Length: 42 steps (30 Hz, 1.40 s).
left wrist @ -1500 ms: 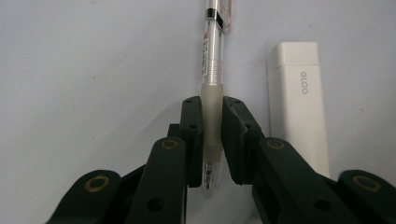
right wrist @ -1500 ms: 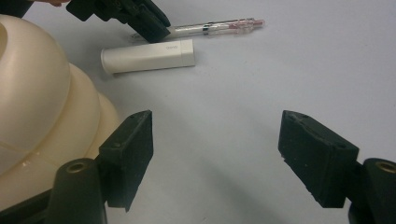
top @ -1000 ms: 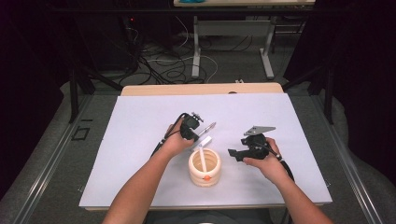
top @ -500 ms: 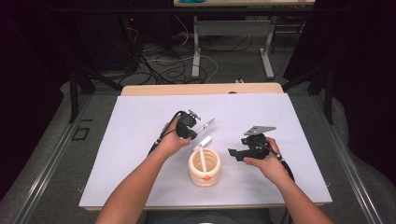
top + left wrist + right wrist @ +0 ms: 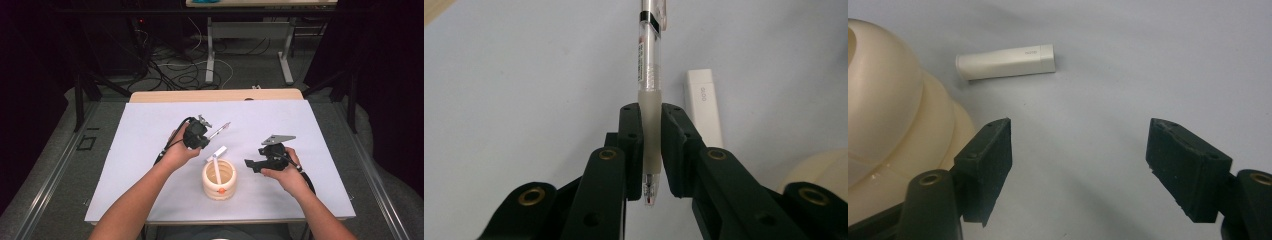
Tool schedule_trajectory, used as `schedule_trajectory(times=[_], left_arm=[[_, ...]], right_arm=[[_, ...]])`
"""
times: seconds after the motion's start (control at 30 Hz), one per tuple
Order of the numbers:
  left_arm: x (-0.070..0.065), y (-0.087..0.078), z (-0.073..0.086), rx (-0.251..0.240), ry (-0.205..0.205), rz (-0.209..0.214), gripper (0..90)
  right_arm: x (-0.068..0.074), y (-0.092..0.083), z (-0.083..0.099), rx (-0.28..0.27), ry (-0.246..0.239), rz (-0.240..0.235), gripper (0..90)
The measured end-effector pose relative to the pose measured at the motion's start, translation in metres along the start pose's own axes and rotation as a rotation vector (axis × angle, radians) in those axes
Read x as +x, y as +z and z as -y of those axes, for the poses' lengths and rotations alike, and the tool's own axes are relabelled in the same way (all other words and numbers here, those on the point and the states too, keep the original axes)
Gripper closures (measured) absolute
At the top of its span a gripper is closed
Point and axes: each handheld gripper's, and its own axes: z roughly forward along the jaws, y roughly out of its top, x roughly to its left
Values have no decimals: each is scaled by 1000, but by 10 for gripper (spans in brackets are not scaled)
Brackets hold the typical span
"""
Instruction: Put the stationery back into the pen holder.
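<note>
My left gripper [image 5: 202,137] [image 5: 651,145] is shut on a clear pen [image 5: 647,65] [image 5: 220,130] by its frosted grip, the pen held above the white table sheet and pointing away to the right. A small white rectangular stick [image 5: 216,153] [image 5: 704,107] [image 5: 1005,61] lies flat on the sheet just beyond a cream ribbed cup [image 5: 218,180] [image 5: 893,115], which holds a pale pen-like item. My right gripper [image 5: 252,165] [image 5: 1080,167] hovers to the right of the cup, jaws open with nothing between them.
The white sheet [image 5: 140,130] covers a wooden table with its far edge [image 5: 215,95] showing. Cables and metal table legs [image 5: 210,55] lie on the floor beyond. Bare sheet stretches on the left and at the far right.
My left gripper has lifted the pen and carried it up and away from the cup. The right gripper has stayed put.
</note>
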Motion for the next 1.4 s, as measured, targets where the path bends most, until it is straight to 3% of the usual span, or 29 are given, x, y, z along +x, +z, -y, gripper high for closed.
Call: schedule_trajectory(times=[0.33,0.57,1.0,1.17,1.4], left_arm=[[-8,-29,3,-80,58,-44,804],[-15,-49,4,-108,152,-100,804],[-42,-69,1,-100,444,-290,805],[-51,-68,2,-135,501,-343,805],[-63,-70,2,-126,600,-409,804]], right_arm=[[1,-1,0,0,10,-1,264],[1,0,0,0,6,2,264],[1,-1,-1,6,11,4,264],[0,-1,-1,1,11,5,264],[0,-2,-1,-1,8,5,264]])
